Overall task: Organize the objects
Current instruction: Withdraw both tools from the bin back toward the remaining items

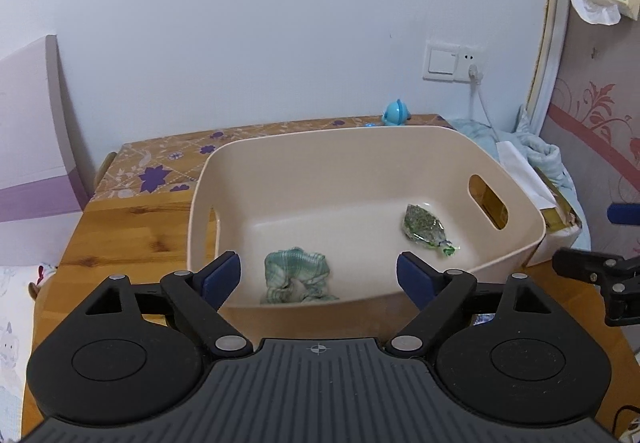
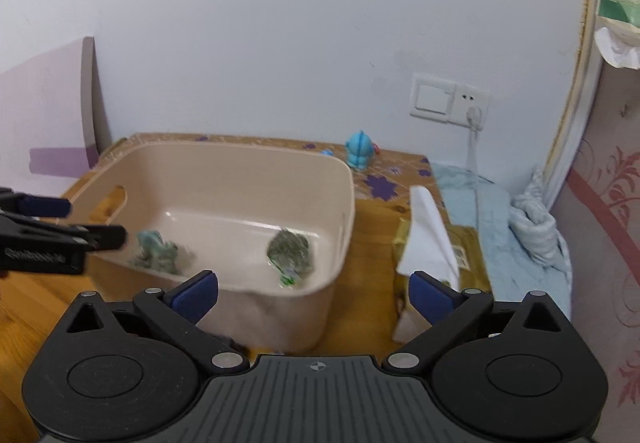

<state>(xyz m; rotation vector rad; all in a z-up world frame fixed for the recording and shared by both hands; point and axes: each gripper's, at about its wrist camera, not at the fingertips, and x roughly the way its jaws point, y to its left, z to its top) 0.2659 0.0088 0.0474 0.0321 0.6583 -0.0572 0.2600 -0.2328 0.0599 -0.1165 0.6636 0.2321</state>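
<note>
Wooden table (image 1: 132,227) carries beige bin (image 1: 360,147), blue toy (image 1: 395,114), patterned mat (image 1: 160,163).

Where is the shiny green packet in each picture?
Left wrist view: the green packet lies on the right of the beige bin's floor, below the handle hole.
Right wrist view: the green packet lies at centre, by the bin's near wall.
Shared landmark: the blue toy behind the bin.

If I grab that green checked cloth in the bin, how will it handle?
The cloth lies crumpled in soft folds, so it is probably floppy and will sag from one pinch. It looks thin, likely light. It shouldn't roll or slip on the bin floor.
</note>
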